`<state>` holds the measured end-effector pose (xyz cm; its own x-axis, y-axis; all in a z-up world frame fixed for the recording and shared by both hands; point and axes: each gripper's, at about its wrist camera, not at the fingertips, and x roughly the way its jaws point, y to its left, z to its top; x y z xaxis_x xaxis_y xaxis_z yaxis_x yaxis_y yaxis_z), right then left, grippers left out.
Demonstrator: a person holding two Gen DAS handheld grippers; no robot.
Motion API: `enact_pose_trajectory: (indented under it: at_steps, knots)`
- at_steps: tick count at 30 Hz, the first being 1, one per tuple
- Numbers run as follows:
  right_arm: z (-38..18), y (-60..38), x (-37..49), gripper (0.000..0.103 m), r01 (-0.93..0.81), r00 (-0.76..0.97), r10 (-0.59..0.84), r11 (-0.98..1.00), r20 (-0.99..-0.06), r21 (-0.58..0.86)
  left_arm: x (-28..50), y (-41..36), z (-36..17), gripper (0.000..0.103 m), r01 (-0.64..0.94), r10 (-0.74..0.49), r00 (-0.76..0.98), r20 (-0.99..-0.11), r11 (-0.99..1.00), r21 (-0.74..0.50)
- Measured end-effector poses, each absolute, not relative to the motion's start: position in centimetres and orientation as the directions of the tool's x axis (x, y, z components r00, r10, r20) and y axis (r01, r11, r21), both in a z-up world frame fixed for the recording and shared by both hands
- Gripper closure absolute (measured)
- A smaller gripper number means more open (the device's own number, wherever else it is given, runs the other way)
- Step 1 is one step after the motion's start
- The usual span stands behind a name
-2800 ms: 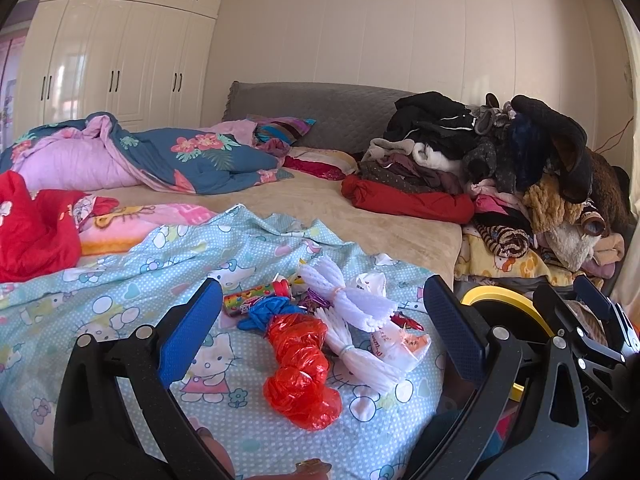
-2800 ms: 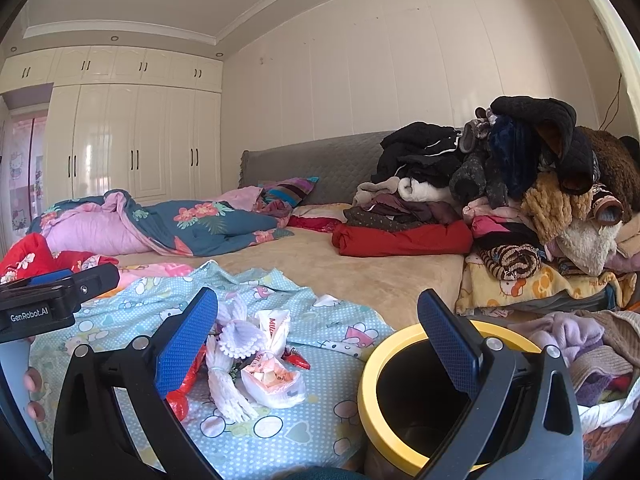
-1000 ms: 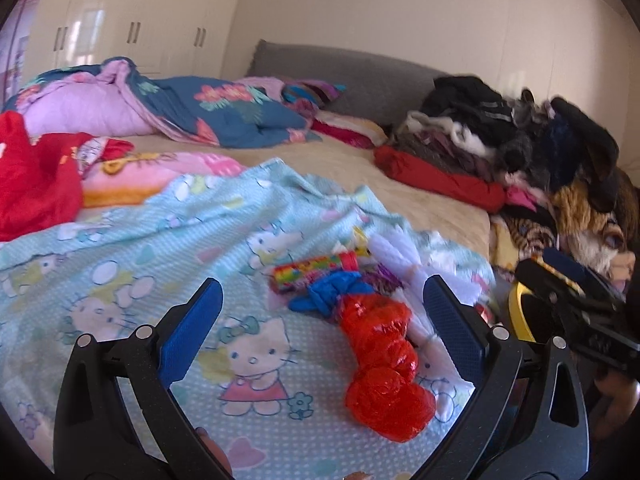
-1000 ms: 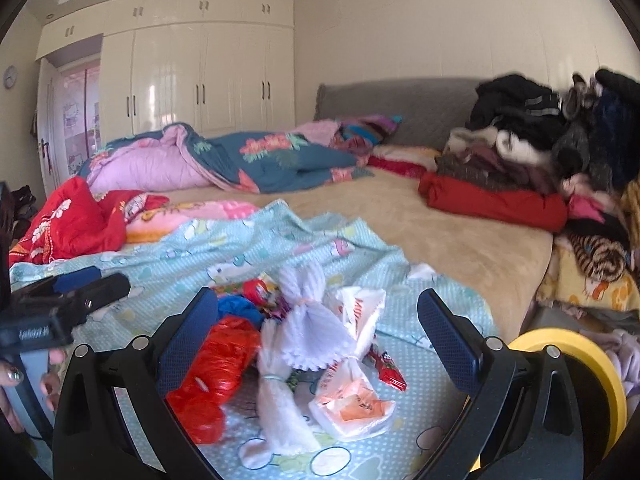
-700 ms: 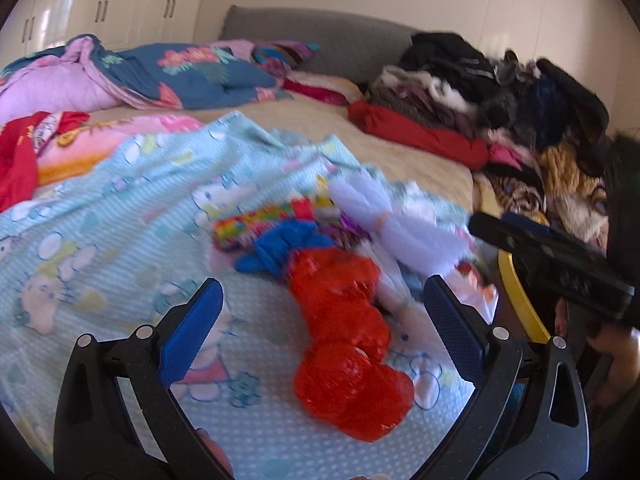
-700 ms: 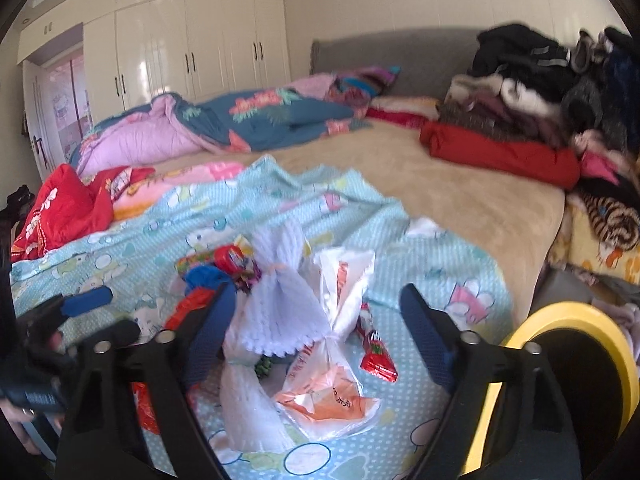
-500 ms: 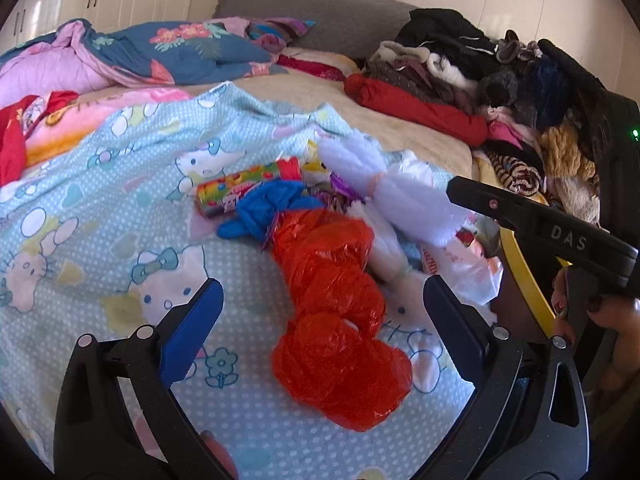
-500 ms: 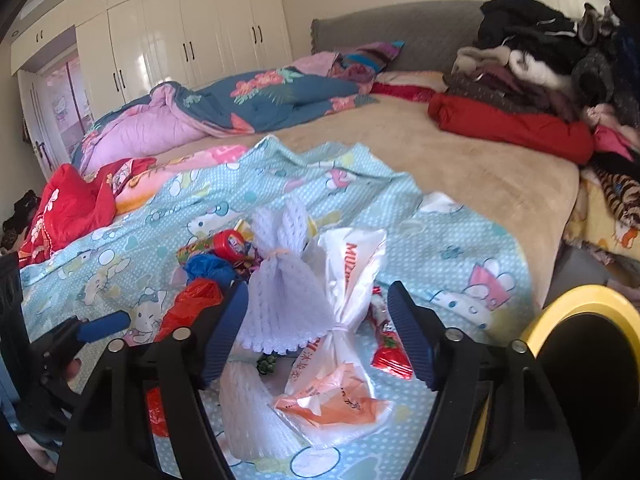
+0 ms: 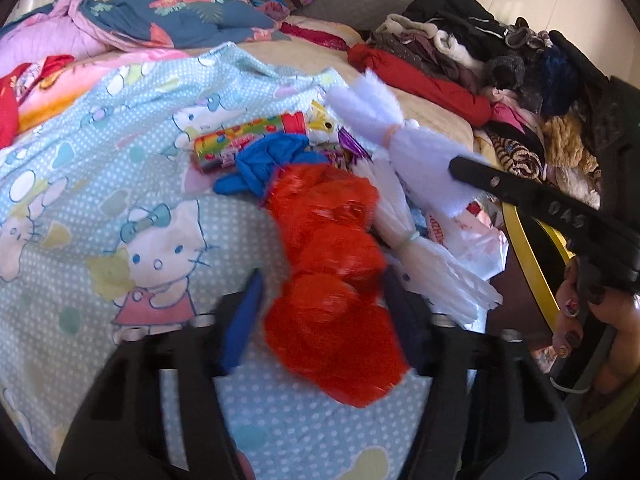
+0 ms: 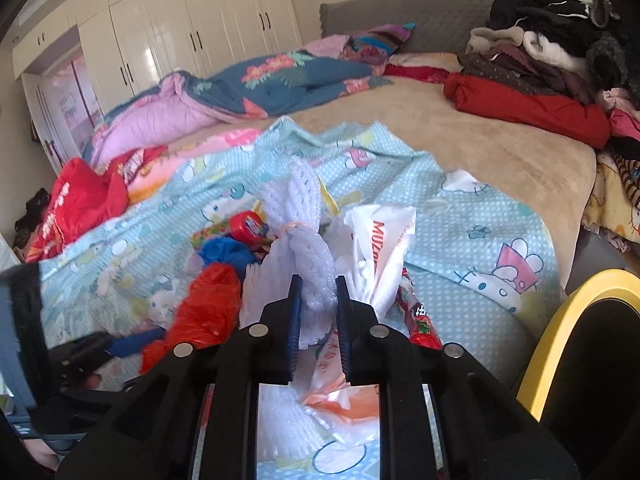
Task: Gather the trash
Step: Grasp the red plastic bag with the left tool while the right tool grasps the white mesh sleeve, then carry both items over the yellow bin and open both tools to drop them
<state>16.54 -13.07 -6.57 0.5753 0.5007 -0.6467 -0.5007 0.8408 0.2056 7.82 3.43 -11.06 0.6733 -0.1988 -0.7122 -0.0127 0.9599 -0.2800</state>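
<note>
Right wrist view: both grippers have just been closing on trash.
We see the right gripper (image 10: 318,300) pinching the white foam net sleeve (image 10: 308,252), and the left gripper (image 9: 324,312) squeezing the crumpled red plastic bag (image 9: 332,280); both seem ready for lifting.

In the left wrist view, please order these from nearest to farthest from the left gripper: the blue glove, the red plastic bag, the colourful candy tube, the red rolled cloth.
1. Red plastic bag: between the fingers of the left gripper.
2. Blue glove: just beyond the bag.
3. Colourful candy tube: behind the glove, slightly left.
4. Red rolled cloth: far back, right.

"DAS" shows on the right claw (image 9: 560,208).
</note>
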Motion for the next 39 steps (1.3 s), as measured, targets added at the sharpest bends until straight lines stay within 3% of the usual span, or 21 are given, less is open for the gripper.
enact_pose_trajectory:
  at_steps: [3, 13, 27, 39]
  knots:
    - [-5.6, -13.7, 15.7, 0.088, -0.497, 0.597, 0.518, 0.838, -0.613, 0.224, 7.3, 3.3, -10.4, 0.072, 0.004, -0.203, 0.684, -0.7, 0.961, -0.275]
    - [-1.9, -18.3, 12.7, 0.088, -0.445, 0.694, 0.507, 0.86, -0.511, 0.249, 6.3, 2.8, -4.8, 0.073, 0.04, -0.211, 0.784, -0.583, 0.956, -0.292]
    - [-0.6, -24.6, 10.8, 0.088, -0.348, 0.758, 0.444, 0.895, -0.477, 0.279, 7.8, -3.1, -1.4, 0.073, 0.156, -0.281, 0.803, -0.526, 0.95, -0.27]
    - [-1.6, -31.4, 10.2, 0.088, -0.222, 0.79, 0.356, 0.925, -0.5, 0.309, 8.5, -8.1, -0.8, 0.073, 0.234, -0.346, 0.784, -0.515, 0.934, -0.27]
